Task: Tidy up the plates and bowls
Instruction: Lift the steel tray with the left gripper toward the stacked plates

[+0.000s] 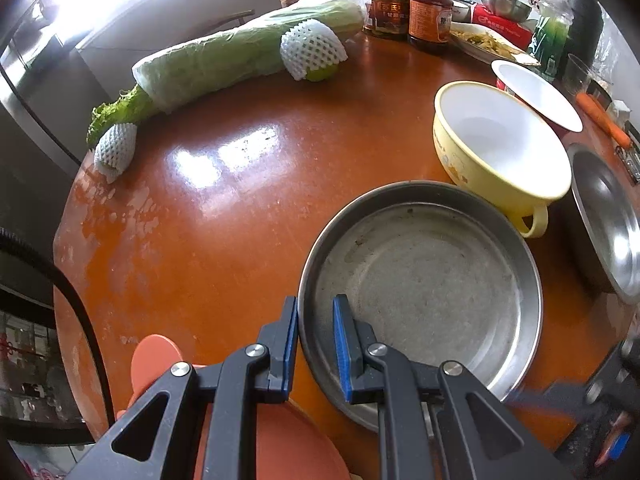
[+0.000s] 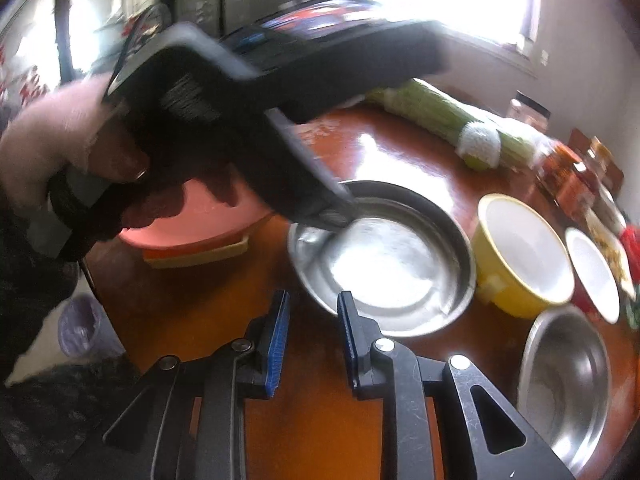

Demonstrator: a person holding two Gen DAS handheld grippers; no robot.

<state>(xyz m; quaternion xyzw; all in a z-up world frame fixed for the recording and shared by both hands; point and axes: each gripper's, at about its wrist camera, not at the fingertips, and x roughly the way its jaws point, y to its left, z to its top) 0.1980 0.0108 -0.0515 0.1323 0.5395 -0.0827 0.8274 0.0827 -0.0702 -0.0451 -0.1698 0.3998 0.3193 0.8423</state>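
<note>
On the orange table [image 1: 240, 184], steel pan [image 1: 424, 280] and yellow bowl [image 1: 500, 148] sit empty.

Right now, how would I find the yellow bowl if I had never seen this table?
Start at the round orange-brown table and find the big flat steel pan near its front edge. Just behind the pan sits the yellow bowl. It is the only yellow one, white inside, with a small handle on its side; its neighbours are white or bare steel.
</note>
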